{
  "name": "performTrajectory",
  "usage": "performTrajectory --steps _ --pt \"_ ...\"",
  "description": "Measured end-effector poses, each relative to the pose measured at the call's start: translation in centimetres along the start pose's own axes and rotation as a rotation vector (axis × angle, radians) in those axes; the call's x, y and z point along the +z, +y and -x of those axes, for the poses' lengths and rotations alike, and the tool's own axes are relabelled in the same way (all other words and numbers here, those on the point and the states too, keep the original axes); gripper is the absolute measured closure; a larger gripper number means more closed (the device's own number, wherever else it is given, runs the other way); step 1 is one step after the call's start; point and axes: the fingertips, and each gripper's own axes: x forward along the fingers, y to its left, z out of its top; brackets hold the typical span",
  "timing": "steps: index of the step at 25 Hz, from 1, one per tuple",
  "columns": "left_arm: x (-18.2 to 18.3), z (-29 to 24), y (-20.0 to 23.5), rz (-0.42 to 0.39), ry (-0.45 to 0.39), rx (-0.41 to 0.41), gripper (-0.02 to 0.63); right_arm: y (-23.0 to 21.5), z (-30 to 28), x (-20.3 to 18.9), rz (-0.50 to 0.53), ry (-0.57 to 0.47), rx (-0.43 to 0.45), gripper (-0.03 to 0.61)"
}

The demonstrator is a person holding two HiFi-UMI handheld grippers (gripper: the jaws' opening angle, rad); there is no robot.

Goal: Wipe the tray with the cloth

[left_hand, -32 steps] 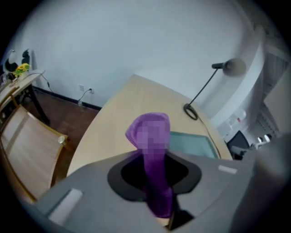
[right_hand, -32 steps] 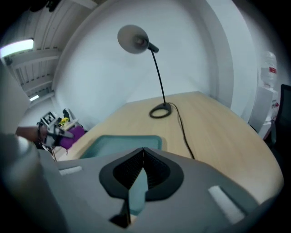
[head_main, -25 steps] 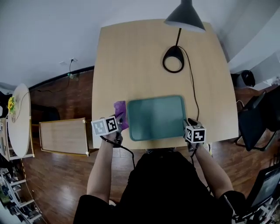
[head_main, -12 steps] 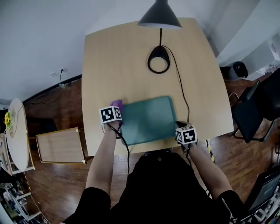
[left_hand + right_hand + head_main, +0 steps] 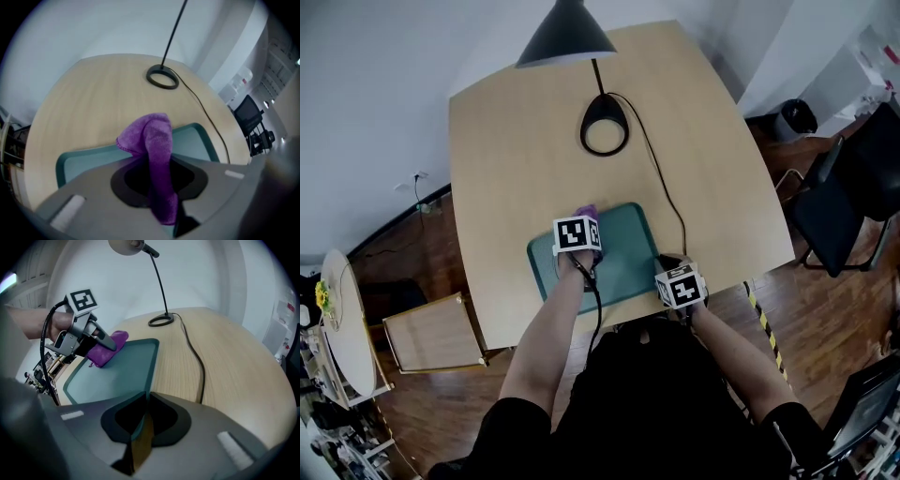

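Observation:
A teal tray [image 5: 623, 267] lies on the wooden table near its front edge. My left gripper [image 5: 583, 222] hangs over the tray's far left part, shut on a purple cloth [image 5: 587, 212]. In the left gripper view the cloth [image 5: 152, 140] runs up between the jaws and bunches over the tray [image 5: 86, 161]. My right gripper [image 5: 668, 264] is at the tray's near right corner. In the right gripper view its jaws [image 5: 143, 420] are shut on the tray's rim, with the tray [image 5: 126, 376], the cloth [image 5: 107, 351] and the left gripper [image 5: 96, 341] ahead of them.
A black desk lamp stands at the back, its ring base [image 5: 604, 137] on the table [image 5: 506, 169] and its shade [image 5: 565, 36] overhead. Its cord [image 5: 664, 183] runs down past the tray's right side. A dark chair [image 5: 839, 211] stands right; a wooden bench [image 5: 431, 330] left.
My left gripper has carried the cloth from the table beside the tray's left edge to over the tray. The right gripper has stayed on the tray's corner.

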Motion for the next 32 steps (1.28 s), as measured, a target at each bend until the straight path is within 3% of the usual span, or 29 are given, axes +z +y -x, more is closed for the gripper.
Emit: performTrajectory --steps 3,6,8,10,15,26,28,32 --pt "0.7 -1.6 -5.3 -0.035 0.030 -0.062 0.508 0.1 0.1 -0.2 0.005 -0.008 0.007 0.549" --pt "0.6 -2.9 -10.9 -0.053 0.066 -0.176 0.507 0.1 0.2 -0.3 0.007 -0.007 0.014 0.549" --pt "0.4 -3.4 -13.6 -0.001 0.073 -0.280 0.506 0.1 0.1 -0.3 0.008 -0.005 0.021 0.549" --pt "0.2 -3.6 -14.2 0.063 0.057 -0.331 0.505 0.1 0.0 -0.2 0.015 -0.004 0.031 0.548" --pt "-1.3 -2.1 -9.1 0.145 0.006 -0.279 0.506 -0.5 0.1 -0.7 0.017 0.002 0.045 0.548" --pt "-5.7 3.7 8.5 0.360 -0.101 -0.167 0.506 -0.7 -0.2 -0.2 0.026 0.028 0.035 0.546" --pt "-6.5 4.6 10.9 0.362 -0.102 -0.125 0.505 -0.8 -0.2 -0.1 0.027 0.028 0.031 0.545" --pt "-7.9 6.2 14.1 0.281 -0.083 -0.010 0.506 -0.9 -0.3 -0.1 0.043 0.034 0.013 0.545"
